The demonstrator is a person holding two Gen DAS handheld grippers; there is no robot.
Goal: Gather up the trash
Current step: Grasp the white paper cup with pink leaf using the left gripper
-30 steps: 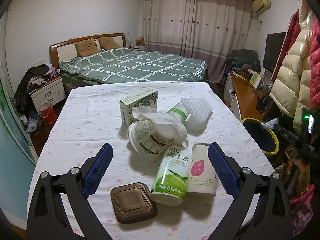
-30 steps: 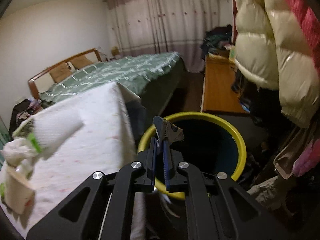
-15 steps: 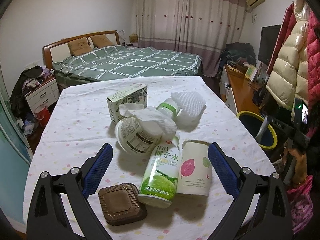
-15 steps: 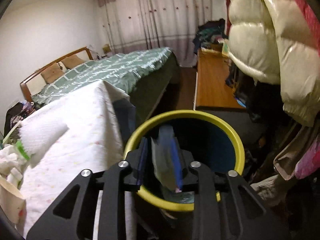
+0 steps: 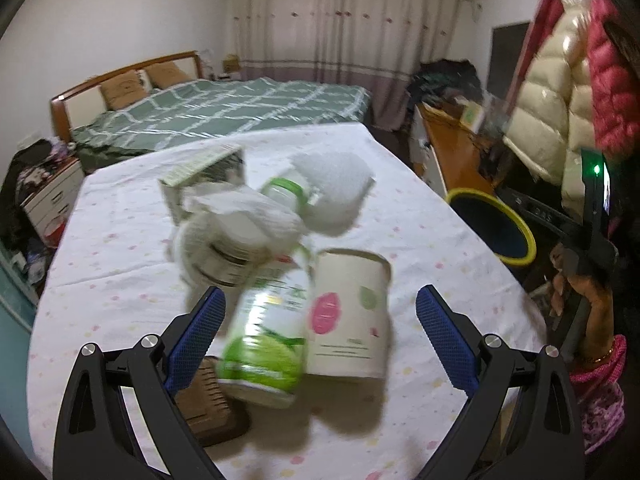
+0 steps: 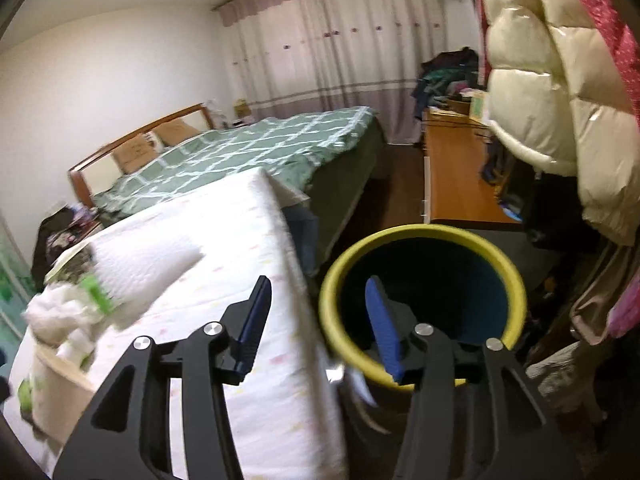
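Note:
My left gripper (image 5: 320, 312) is open over a heap of trash on the table. Between its fingers lie a green-labelled bottle (image 5: 268, 340) and a white paper cup (image 5: 348, 316) on its side. Behind them are a round tub (image 5: 216, 256) under crumpled tissue (image 5: 256, 208), a small carton (image 5: 200, 176) and white foam netting (image 5: 336, 184). A brown square lid (image 5: 208, 404) lies by the left finger. My right gripper (image 6: 316, 312) hovers at the near rim of the yellow-rimmed bin (image 6: 424, 292); its jaws are opening, nothing between them.
The table (image 5: 120, 264) wears a white dotted cloth; its right edge (image 6: 296, 280) runs close beside the bin. A wooden desk (image 6: 456, 184) and hanging puffy coats (image 6: 548, 92) crowd the right side. A green bed (image 5: 224, 108) stands behind. A person's hand (image 5: 580, 292) grips the right tool.
The right gripper opened and the scrap it held is gone from its fingers; it shifted toward the table. The left gripper came closer and lower over the bottle and cup.

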